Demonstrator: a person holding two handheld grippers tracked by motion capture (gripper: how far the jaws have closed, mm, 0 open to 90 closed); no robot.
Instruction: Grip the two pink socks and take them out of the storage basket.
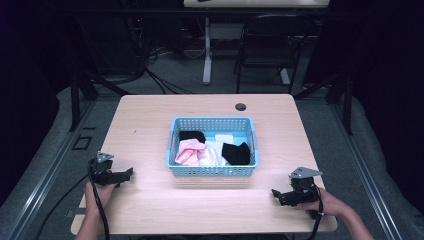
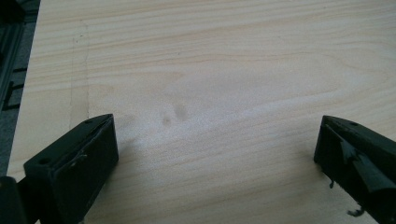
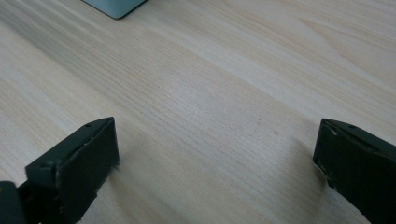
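The small pieces of cloth heaped in the light blue plastic lattice basket [image 1: 214,171] look soft, light and limp to me: a pink piece [image 1: 189,151] at the near left, a white one [image 1: 215,152] in the middle, a black one [image 1: 236,153] at the near right and another black one [image 1: 192,135] behind the pink. I judge they will bunch and drape rather than slip, so I would pinch a raised fold at the top of the heap, not an edge pressed to the basket wall. The basket sits in the middle of the pale wooden surface [image 1: 150,125], between my two tools and farther from me than both. My left tool [image 1: 124,174] rests near the surface's left edge, well apart from the basket, jaws spread wide with nothing between them. My right tool [image 1: 276,194] lies near the front right corner, equally wide and empty, with a basket corner [image 3: 114,6] ahead of it.
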